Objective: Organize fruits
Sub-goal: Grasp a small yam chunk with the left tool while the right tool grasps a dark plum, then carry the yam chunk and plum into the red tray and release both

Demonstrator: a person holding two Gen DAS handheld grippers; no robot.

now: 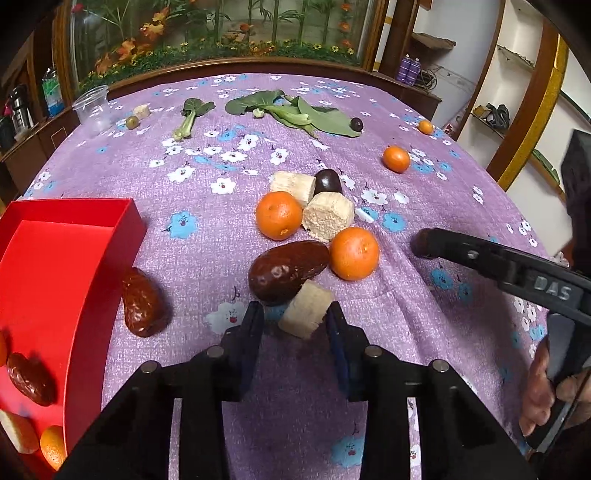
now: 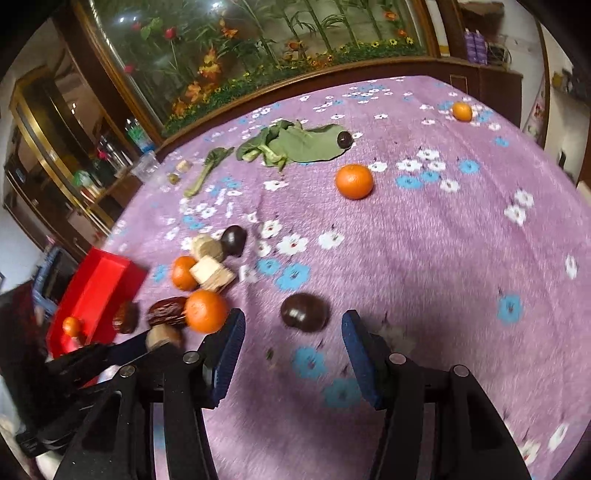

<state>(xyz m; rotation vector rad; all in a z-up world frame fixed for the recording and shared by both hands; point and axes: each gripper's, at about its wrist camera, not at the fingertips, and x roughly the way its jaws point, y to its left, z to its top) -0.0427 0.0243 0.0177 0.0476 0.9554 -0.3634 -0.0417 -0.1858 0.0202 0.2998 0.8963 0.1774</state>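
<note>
While the left gripper [image 1: 295,314] stands narrow with a pale cane chunk [image 1: 306,309] between its pads, whether they press it I cannot tell; the right gripper [image 2: 293,328] gapes half-wide behind a dark chestnut [image 2: 304,312], not touching. Oranges [image 1: 279,215] and dates [image 1: 286,271] cluster at twelve o'clock, a red tray [image 1: 92,258] at nine. Purple flowered cloth [image 1: 369,369] covers the table; a plant mural [image 1: 221,29] backs it.
</note>
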